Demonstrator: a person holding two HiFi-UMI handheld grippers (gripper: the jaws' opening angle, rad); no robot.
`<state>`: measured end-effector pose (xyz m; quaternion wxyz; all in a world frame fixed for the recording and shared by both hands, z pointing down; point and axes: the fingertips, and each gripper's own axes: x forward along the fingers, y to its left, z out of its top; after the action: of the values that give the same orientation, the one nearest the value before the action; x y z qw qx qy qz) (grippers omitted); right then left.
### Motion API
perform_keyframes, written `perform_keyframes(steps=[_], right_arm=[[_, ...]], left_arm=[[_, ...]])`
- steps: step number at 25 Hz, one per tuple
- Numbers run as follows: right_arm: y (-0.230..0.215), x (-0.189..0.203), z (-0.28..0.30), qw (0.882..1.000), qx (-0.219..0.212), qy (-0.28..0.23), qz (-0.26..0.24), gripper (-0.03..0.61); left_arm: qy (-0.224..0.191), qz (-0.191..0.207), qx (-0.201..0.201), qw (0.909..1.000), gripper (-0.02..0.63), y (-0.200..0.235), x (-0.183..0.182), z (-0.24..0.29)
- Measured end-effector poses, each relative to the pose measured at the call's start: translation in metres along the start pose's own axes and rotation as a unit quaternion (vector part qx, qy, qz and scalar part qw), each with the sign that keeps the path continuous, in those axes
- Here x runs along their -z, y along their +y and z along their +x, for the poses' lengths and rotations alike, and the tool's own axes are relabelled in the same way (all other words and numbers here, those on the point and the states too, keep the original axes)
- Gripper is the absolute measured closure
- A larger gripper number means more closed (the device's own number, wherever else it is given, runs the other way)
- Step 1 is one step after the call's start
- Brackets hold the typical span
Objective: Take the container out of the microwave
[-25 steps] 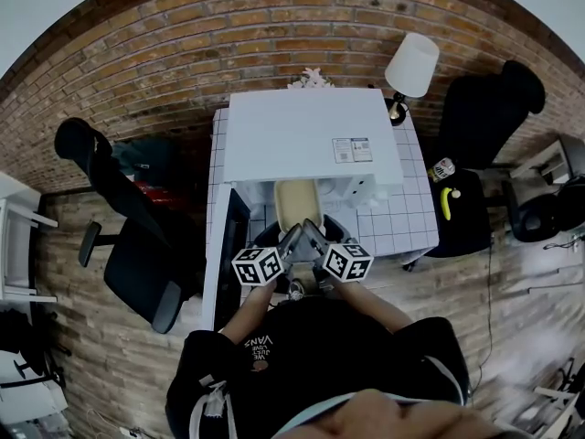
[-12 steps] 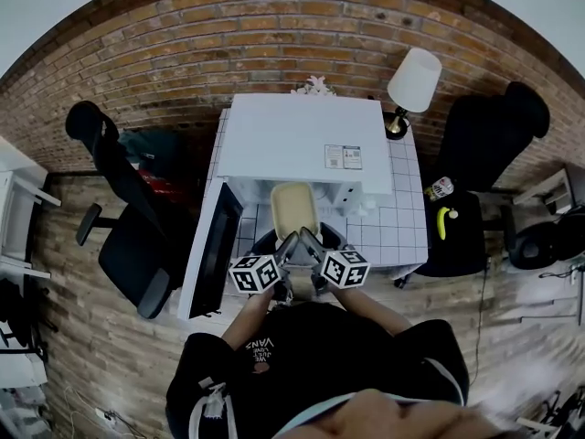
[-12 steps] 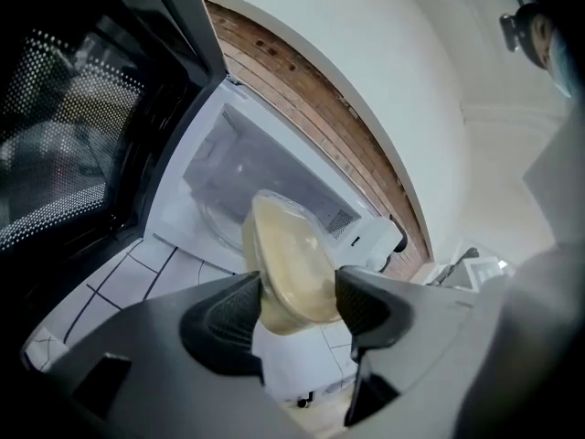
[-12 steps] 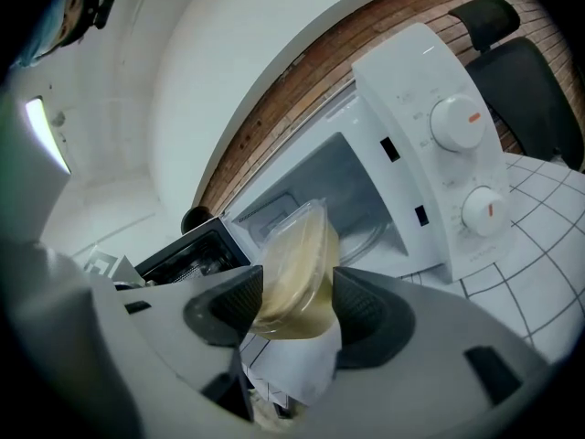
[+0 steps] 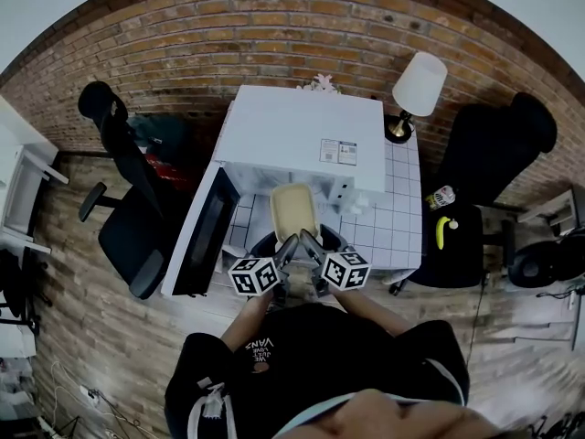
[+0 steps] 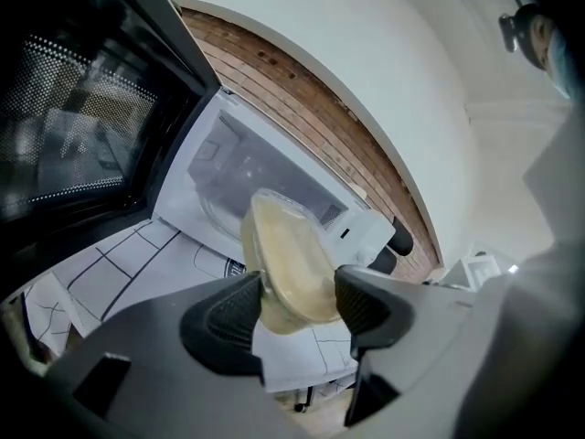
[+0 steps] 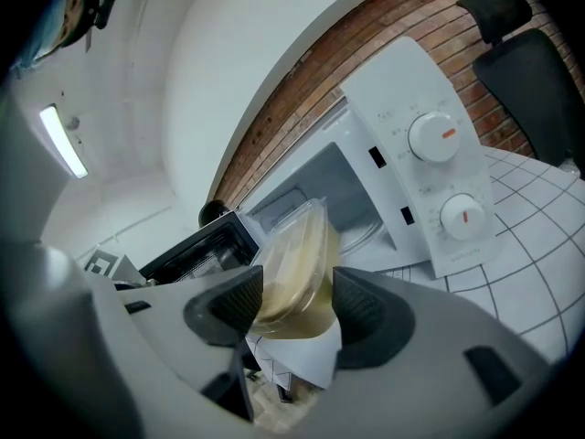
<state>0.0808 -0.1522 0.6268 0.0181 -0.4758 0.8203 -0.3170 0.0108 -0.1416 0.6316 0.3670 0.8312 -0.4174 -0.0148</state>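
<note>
Okay, head view: microwave (image 5: pixel 306 140) sits on the tiled table (image 5: pixel 402 218) against the brick wall, with its door (image 5: pixel 203 231) swung wide to the left.
Container, head view: container (image 5: pixel 294 210) sits just in front of the oven mouth, over the table, long axis pointing at the person.
Grippers, head view: left gripper (image 5: pixel 289 243) and right gripper (image 5: pixel 309 240) meet at the container's near end, angled in toward each other. Two grips on one end is probably to stop it sagging or twisting.
Left gripper view: left gripper (image 6: pixel 299 300) has its jaws closed partway, with the container (image 6: pixel 288 263) wedged between the pads and touching both.
Contents, left gripper view: clear lidded tub of pale yellowish fill. Whether that is liquid or solid can't be judged.
Cavity, left gripper view: open cavity (image 6: pixel 256 167) lies behind the tub, glass turntable bare.
Right gripper view: right gripper (image 7: pixel 297 302) is the same, jaws narrowed onto the container (image 7: pixel 294 263) with both pads on it.
Panel, right gripper view: two dials (image 7: pixel 439 181) to the right, oven mouth behind the tub.
Status: judged clear of the cavity and held in the air, not set down.
Next: likely needs a free tile to land on, kept level.
Risk: lid only looks pressed on, so a tilt could spill.
</note>
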Motion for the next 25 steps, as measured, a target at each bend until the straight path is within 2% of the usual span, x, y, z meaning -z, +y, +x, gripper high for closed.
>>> perform_keyframes(steps=[14,25], right_arm=[[-0.007,0.024,-0.035,0.999,-0.027,0.026,0.0,0.345],[-0.017,0.034,-0.062,0.999,-0.031,0.038,-0.002,0.345]], left_arm=[[-0.01,-0.011,-0.027,0.9995,0.353,-0.021,0.037,-0.014],[-0.011,-0.018,-0.032,0.9993,0.353,-0.04,0.063,-0.017]])
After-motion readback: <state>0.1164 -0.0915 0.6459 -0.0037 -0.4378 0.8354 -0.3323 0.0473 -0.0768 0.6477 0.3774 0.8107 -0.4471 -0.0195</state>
